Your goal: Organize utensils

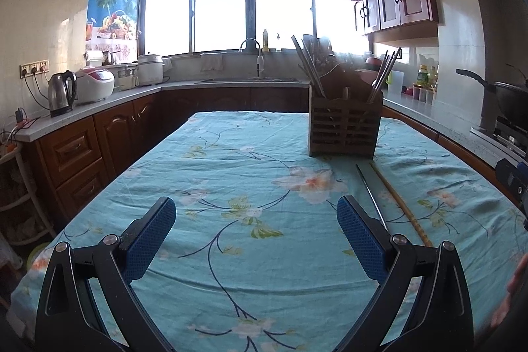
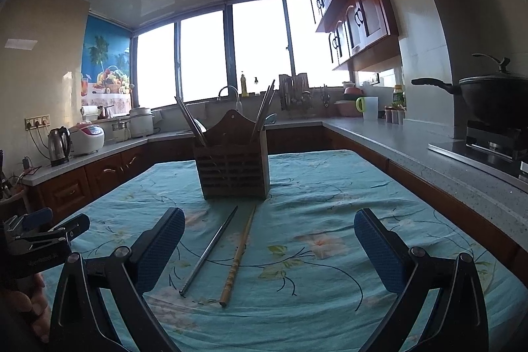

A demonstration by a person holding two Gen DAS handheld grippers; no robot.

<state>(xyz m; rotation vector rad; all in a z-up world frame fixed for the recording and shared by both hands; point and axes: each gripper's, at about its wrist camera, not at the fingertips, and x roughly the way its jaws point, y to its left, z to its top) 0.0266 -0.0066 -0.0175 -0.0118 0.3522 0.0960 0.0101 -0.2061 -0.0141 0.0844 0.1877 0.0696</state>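
A wooden slatted utensil holder [image 1: 345, 127] [image 2: 232, 167] stands on the table with several chopsticks leaning in its left and right compartments. Two loose chopsticks lie side by side on the cloth in front of it: a metal one [image 2: 209, 251] [image 1: 371, 197] and a bamboo one [image 2: 239, 253] [image 1: 401, 203]. My left gripper [image 1: 255, 213] is open and empty above the cloth, with the chopsticks just right of its right finger. My right gripper [image 2: 269, 226] is open and empty, with both chopsticks lying between its fingers, nearer the left finger.
The table carries a teal floral cloth [image 1: 231, 174]. Counters run around it with a kettle [image 1: 61, 93], rice cooker [image 1: 95, 84], sink tap [image 1: 252, 55] and a wok on the stove [image 2: 491, 94]. The left gripper's body shows at the left edge of the right wrist view [image 2: 43, 236].
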